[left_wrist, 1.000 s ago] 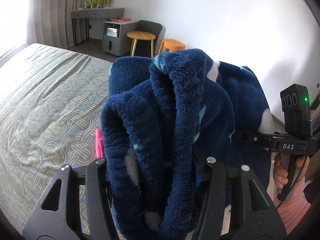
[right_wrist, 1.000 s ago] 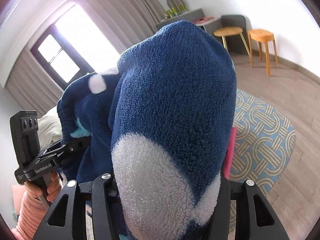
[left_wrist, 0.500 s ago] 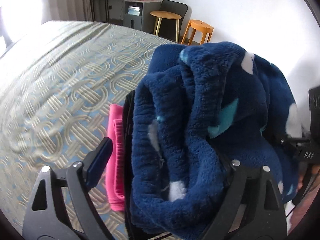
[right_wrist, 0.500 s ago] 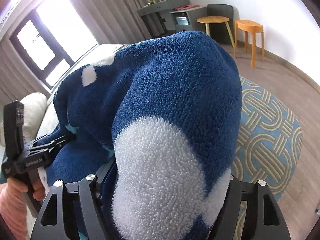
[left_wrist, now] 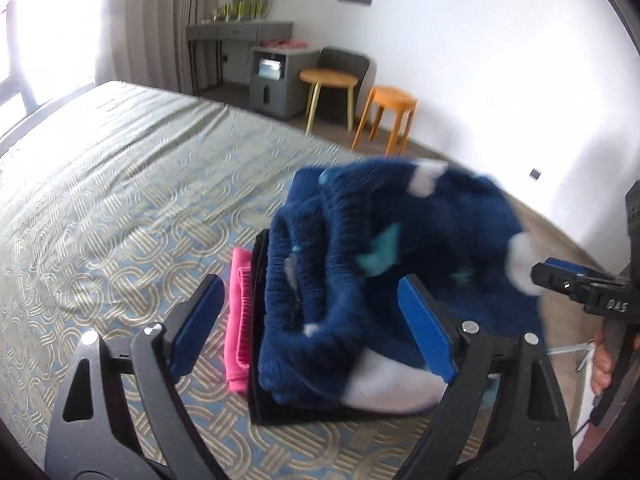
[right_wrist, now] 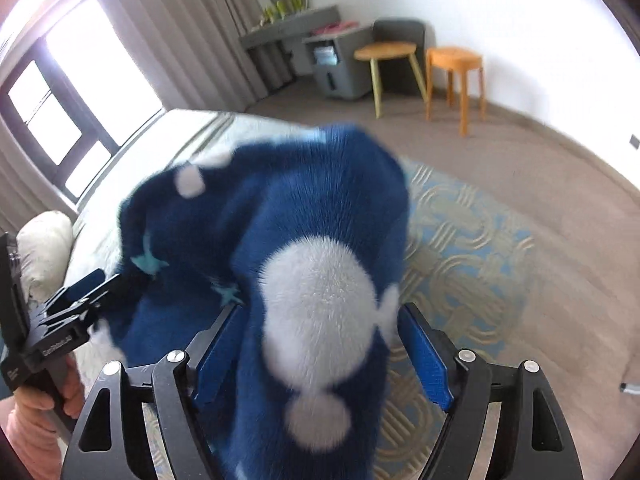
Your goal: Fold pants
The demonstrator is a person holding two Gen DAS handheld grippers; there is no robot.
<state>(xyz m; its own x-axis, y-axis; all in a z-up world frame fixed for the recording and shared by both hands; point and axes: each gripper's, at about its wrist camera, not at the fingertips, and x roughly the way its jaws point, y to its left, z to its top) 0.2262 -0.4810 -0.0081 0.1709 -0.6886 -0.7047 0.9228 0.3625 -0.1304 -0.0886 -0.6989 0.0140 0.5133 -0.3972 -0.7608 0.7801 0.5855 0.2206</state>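
Our left gripper (left_wrist: 316, 328) has its blue pads (left_wrist: 426, 330) spread wide, and the navy fleece pants (left_wrist: 360, 280) sit bundled between them, not pinched; whether the right-hand pad grazes the fleece is hard to tell. Over on the right gripper (right_wrist: 320, 354), the fingers are spread too, with the spotted fleece draped between the pads (right_wrist: 424, 354) and brushing the left one, but loose, nothing clamped. So the folded pants look released, resting on a black folded garment (left_wrist: 296, 404) with a pink folded garment (left_wrist: 238, 320) just beside it, all near the edge of the patterned bedspread (left_wrist: 120, 208). We judge this is the set-down onto a stack, which is why both grippers flank the bundle from opposite sides. The fleece is blurred, so it may be settling. Beyond, two wooden stools (left_wrist: 390, 116) stand by the wall.
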